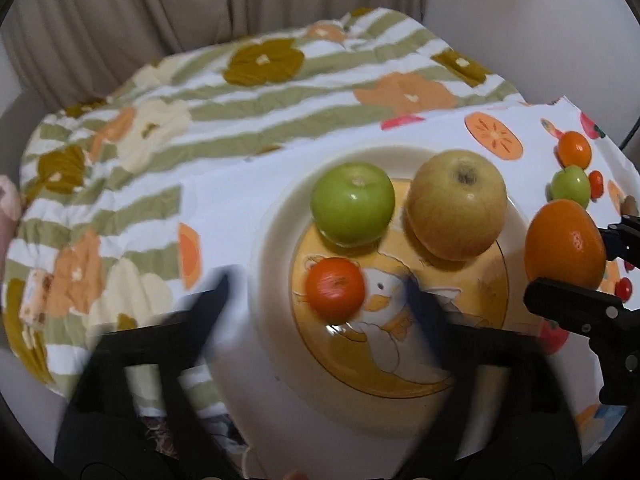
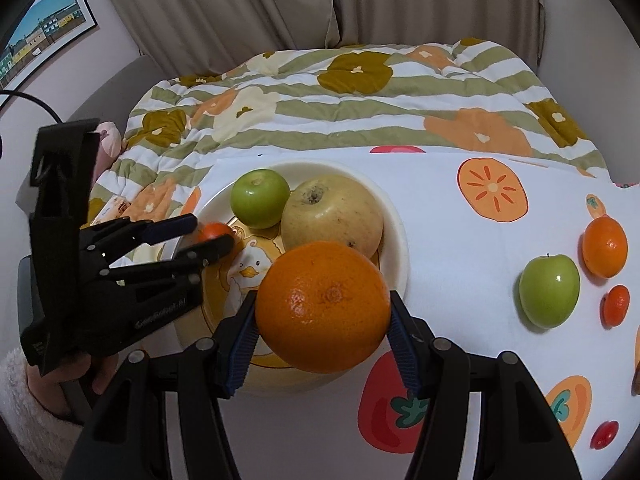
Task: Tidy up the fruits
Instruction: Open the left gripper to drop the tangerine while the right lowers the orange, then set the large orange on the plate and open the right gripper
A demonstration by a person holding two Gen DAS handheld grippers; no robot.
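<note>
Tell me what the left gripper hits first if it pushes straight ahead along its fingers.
Probably the small orange fruit lying on the plate between the open fingers of the left gripper; if it passes over it, the green apple behind. Depth is uncertain.

White fruit-print cloth (image 2: 460, 216) covers the support at centre and right of the right wrist view; striped floral quilt (image 2: 360, 96) lies behind it across the upper middle, its edge running under the cloth; cream plate (image 2: 400, 240) with a cartoon duck sits on the cloth at centre left; on the bare cloth at right edge, near each other: green apple (image 2: 549, 291), orange (image 2: 604, 246) just above it, small tangerine (image 2: 616, 305) just right of the apple; small red fruit (image 2: 604, 434) at lower right, well apart from them.
</note>
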